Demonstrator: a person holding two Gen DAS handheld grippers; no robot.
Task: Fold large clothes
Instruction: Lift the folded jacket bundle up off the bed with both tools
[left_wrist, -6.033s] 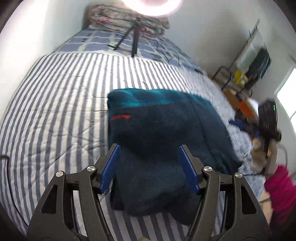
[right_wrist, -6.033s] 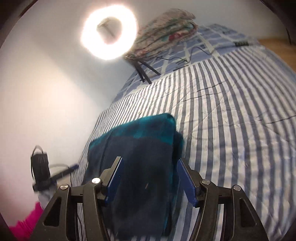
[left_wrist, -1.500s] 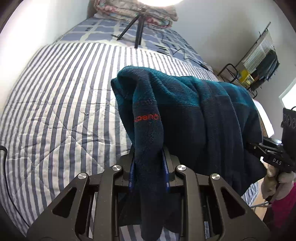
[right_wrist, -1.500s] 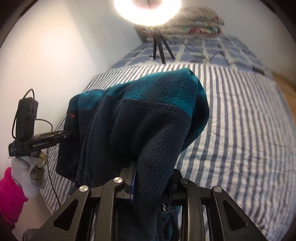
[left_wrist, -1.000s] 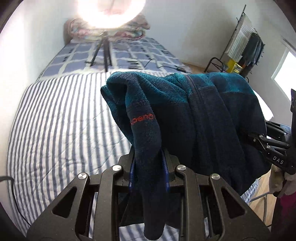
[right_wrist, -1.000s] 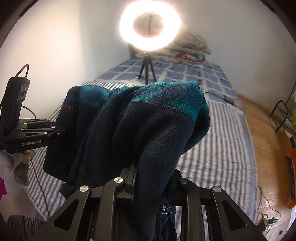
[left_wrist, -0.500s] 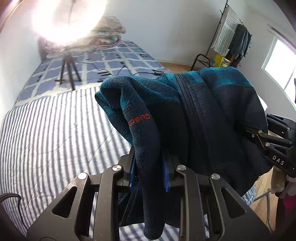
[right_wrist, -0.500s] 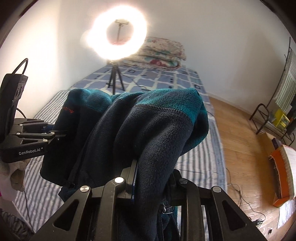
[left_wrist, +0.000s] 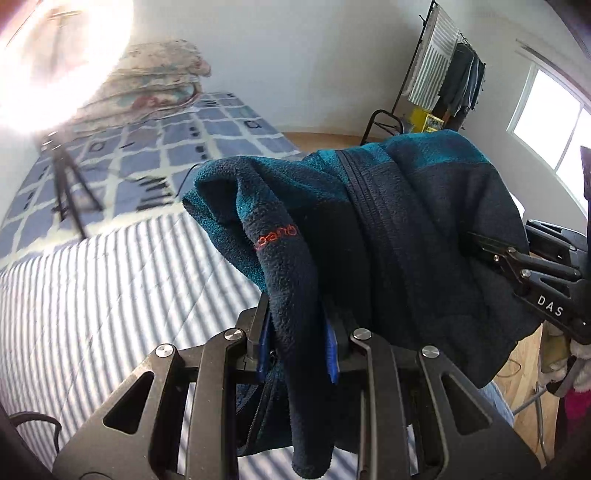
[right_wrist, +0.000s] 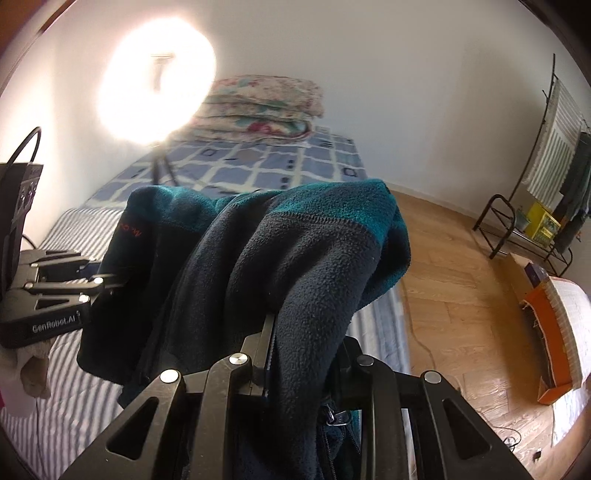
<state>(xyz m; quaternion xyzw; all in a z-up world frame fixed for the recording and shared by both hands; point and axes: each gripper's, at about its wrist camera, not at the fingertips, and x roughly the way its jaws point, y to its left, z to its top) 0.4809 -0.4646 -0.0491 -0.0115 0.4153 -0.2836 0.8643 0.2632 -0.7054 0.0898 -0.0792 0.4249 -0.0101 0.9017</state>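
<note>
Fleece (left_wrist: 413, 236) hangs bunched in mid-air above the bed (left_wrist: 96, 295), carried by both of my grippers, its zip running down the front and the teal yoke on top. Risk, as I judge it, lies in that bunching: each grip holds a thick roll of cloth rather than a clean edge, so a layer could slide out under the garment's own weight, or the folds made so far could fall open when it is set down. Its hanging hem could also drag on the striped cover and pull the shape askew.

In the left wrist view my left gripper (left_wrist: 297, 347) is clamped on a rolled fold bearing the orange logo, blue pads (left_wrist: 331, 350) pressing from both sides, the roll's end dangling below them. In the right wrist view my right gripper (right_wrist: 299, 354) is closed on another thick fold at the fleece's far side, cloth spilling over and hiding the pads. Fabric sags between the two grips. Beyond stand a ring light (right_wrist: 157, 81), stacked quilts (right_wrist: 262, 110) and a clothes rack (right_wrist: 554, 155).
</note>
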